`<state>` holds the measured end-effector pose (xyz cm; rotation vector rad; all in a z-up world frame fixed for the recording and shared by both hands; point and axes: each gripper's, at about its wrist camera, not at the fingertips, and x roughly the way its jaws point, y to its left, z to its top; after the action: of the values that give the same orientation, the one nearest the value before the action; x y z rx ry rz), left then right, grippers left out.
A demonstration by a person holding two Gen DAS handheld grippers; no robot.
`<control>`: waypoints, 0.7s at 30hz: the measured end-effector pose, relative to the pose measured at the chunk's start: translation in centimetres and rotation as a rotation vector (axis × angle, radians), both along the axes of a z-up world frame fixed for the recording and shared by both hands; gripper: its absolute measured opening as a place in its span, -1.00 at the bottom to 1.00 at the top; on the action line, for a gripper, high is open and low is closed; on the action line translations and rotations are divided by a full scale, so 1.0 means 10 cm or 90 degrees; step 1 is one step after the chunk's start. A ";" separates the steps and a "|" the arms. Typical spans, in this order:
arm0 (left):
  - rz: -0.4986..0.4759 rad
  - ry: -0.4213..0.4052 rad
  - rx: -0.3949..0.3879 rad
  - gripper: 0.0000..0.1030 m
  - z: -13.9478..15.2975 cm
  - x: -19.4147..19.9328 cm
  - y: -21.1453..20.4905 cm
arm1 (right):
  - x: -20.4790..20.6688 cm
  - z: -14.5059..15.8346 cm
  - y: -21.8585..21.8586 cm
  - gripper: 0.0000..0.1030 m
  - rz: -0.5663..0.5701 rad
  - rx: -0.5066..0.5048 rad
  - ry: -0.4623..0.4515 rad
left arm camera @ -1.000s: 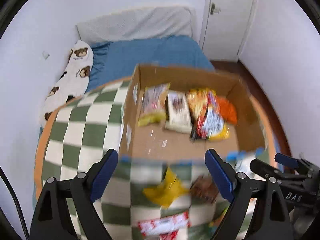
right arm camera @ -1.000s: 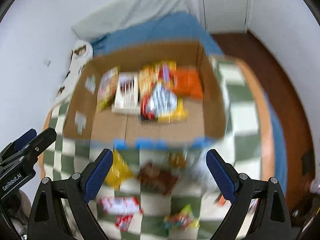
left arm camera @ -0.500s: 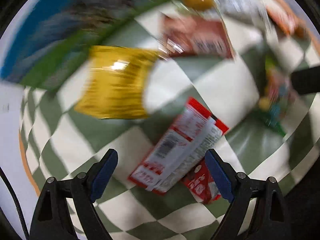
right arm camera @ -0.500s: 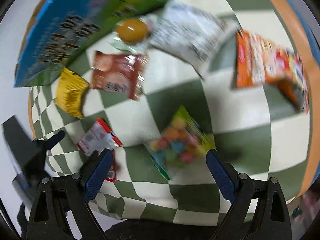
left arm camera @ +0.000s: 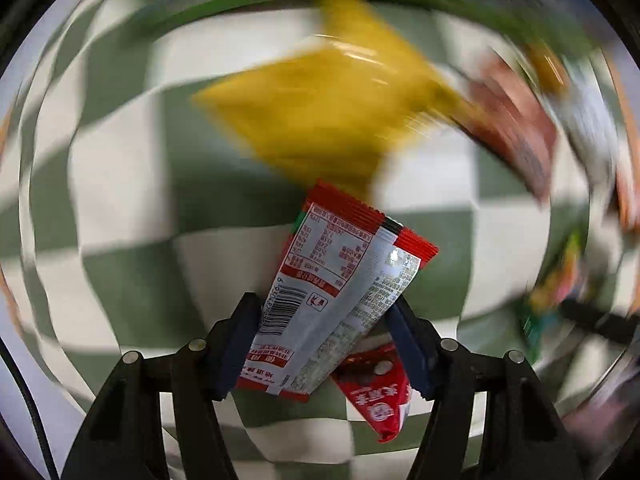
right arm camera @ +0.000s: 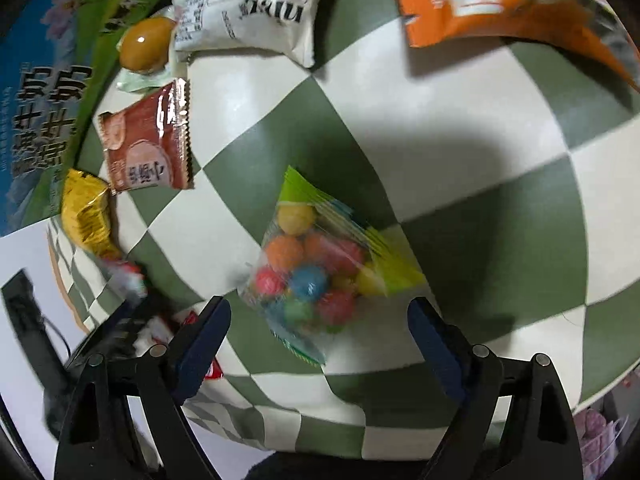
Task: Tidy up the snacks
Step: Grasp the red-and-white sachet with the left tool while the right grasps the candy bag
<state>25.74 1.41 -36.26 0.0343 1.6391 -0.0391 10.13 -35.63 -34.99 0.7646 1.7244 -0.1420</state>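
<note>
Pointing straight down, my left gripper (left arm camera: 324, 320) is closing on a red and white snack packet (left arm camera: 340, 264); both pads touch its sides. A second red packet (left arm camera: 380, 396) lies under it. My right gripper (right arm camera: 320, 308) hangs over a clear bag of coloured candy balls (right arm camera: 312, 272), jaws wide and closing a little. The bag lies between and just ahead of the fingers, untouched. Both sit on a green and white chequered table (right arm camera: 460, 120).
A yellow packet (right arm camera: 86, 216), a brown-red packet (right arm camera: 148, 148), a wrapped egg-like snack (right arm camera: 146, 44), a white packet (right arm camera: 256, 4) and an orange bag (right arm camera: 500, 0) lie around. The printed box side (right arm camera: 44, 92) stands at the far left. The table edge runs along the bottom.
Both grippers dropped from above the cardboard box to the tabletop. The left jaws narrowed onto the red and white packet. The right gripper came lower over the candy bag.
</note>
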 end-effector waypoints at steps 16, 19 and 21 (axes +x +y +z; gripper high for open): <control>-0.038 0.047 -0.001 0.27 -0.27 -0.34 0.26 | 0.44 0.12 0.95 0.25 0.368 -0.152 -0.083; 0.010 0.016 0.002 -0.03 -0.24 -0.40 0.24 | 0.35 0.05 1.03 0.25 0.339 -0.143 -0.079; 0.068 0.008 -0.016 -0.06 -0.20 -0.40 0.33 | 0.34 0.07 0.99 0.03 0.344 -0.155 -0.088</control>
<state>21.76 4.72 -38.28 -0.0726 1.6498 0.0218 13.55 -25.71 -34.24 0.1138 1.6838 0.0711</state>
